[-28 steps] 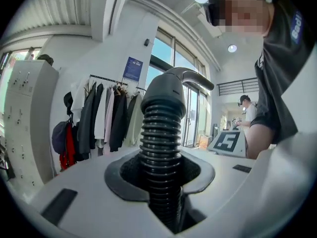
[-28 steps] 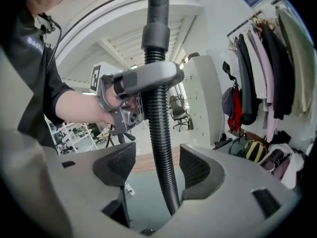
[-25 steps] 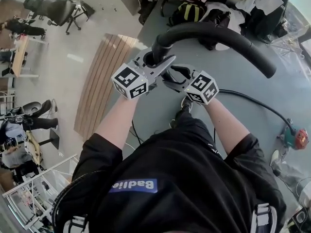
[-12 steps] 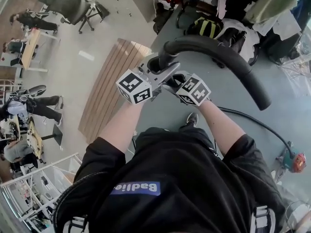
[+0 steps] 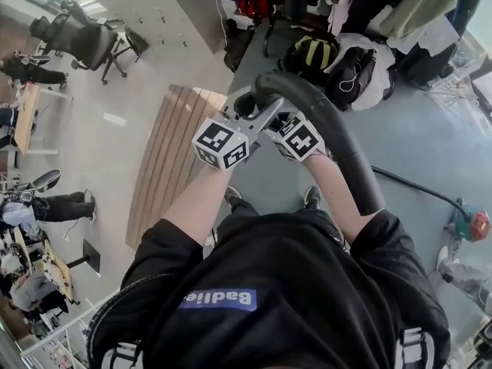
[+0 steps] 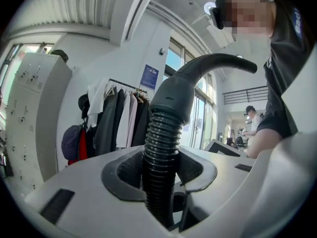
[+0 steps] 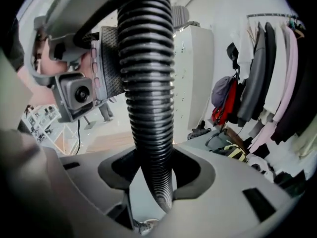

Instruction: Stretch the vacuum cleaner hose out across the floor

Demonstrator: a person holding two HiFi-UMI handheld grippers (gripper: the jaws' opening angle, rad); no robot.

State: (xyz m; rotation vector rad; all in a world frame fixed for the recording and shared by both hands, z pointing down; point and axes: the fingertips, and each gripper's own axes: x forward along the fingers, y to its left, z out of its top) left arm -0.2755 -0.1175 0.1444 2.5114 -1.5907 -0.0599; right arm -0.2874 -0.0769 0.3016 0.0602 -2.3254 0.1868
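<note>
The black vacuum hose arches up from my two grippers and runs back down along my right arm. My left gripper points level, shut on the ribbed hose just below its smooth cuff; its jaws have just been opening a little with the hose still in the pad notches. Close beside it, my right gripper tilts downward. It is shut on the ribbed hose, having just closed round it. The hose's far end is hidden behind my body.
A wooden slatted panel lies on the floor at left. Hanging clothes and bags crowd the area ahead. A black cable leads to a red and green tool at right. An office chair and people stand far left.
Both grippers have moved forward toward the clothes rack. The hose arc, which reached out to the right, now hangs along my right arm. The right gripper's jaws have closed on the hose.
</note>
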